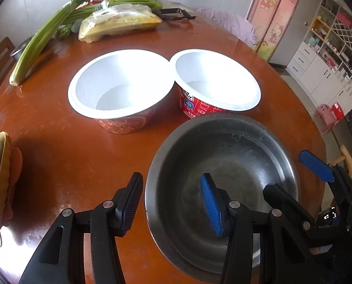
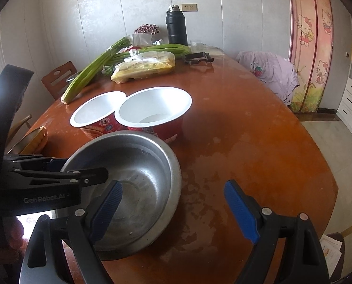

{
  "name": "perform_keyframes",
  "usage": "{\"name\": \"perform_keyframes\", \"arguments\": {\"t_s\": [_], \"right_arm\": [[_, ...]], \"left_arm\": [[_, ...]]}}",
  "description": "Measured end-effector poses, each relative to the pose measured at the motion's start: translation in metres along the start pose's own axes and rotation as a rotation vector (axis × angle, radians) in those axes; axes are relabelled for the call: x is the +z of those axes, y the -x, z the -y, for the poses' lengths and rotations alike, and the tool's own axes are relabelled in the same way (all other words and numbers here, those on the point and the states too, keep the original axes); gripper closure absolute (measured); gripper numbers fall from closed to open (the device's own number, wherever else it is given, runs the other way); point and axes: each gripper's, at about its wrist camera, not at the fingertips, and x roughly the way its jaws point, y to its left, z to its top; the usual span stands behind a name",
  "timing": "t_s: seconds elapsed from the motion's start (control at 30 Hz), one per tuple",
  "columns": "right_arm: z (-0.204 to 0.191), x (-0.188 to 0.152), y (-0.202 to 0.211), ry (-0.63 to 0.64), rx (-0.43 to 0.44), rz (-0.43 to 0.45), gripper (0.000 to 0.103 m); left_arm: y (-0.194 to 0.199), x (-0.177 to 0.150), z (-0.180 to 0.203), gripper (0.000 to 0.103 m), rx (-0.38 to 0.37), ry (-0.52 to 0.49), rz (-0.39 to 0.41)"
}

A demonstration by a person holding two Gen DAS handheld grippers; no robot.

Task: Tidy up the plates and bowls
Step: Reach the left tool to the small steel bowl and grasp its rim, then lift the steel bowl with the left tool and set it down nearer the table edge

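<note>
On the round brown table point(image 1: 57, 142), left wrist view: steel bowl point(image 1: 223, 165) sits at the near edge, empty. Left gripper point(image 1: 173, 203) is spread wide and straddles the bowl's near-left rim, the black finger outside the wall, the blue-padded one inside over the basin. Nothing pinched yet. Behind the steel bowl stand two white-lined paper bowls, the left paper bowl point(image 1: 119, 82) and the right paper bowl point(image 1: 216, 78), rims touching each other; the right one is just beside the steel bowl's far rim. A stack of yellow dishes point(image 1: 0, 179) shows at the far left edge. Right gripper point(image 1: 291, 184) reaches in from the right, one blue pad beyond the bowl's right rim.

Right wrist view: right gripper point(image 2: 173, 208) also spread, left finger over the steel bowl point(image 2: 133, 189), right finger over bare table, holding nothing. Table surface carries pale patches, possibly damp; cannot tell.

Risks, as judged:
- Thin, smooth steel rim pinched at one spot may slip or tip the bowl as it lifts.
- Both grippers crowd one bowl; fingers could knock each other.
- Pushing the steel bowl forward would shove the light paper bowls.
- Celery point(image 2: 93, 73) and bagged food point(image 2: 145, 68) lie farther back, well apart.
</note>
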Motion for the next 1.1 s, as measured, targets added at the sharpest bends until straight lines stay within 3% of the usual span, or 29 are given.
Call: {"name": "perform_keyframes", "arguments": {"t_s": [0.23,0.47,0.7,1.1], "right_arm": [[-0.007,-0.004,-0.003,0.028,0.027,-0.022,0.029],[-0.02,-0.008,-0.008,0.058,0.072,-0.049,0.042],[-0.024,-0.01,-0.005,0.066,0.066,-0.05,0.043],[-0.055,-0.006,0.012,0.105,0.121,-0.024,0.042]], "left_arm": [[-0.001,-0.001,0.001,0.051,-0.008,-0.007,-0.002],[-0.004,-0.006,0.009,0.061,0.014,-0.031,-0.018],[0.0,-0.008,0.005,0.061,0.009,-0.023,-0.022],[0.036,-0.024,-0.026,0.061,0.014,0.027,0.044]]}}
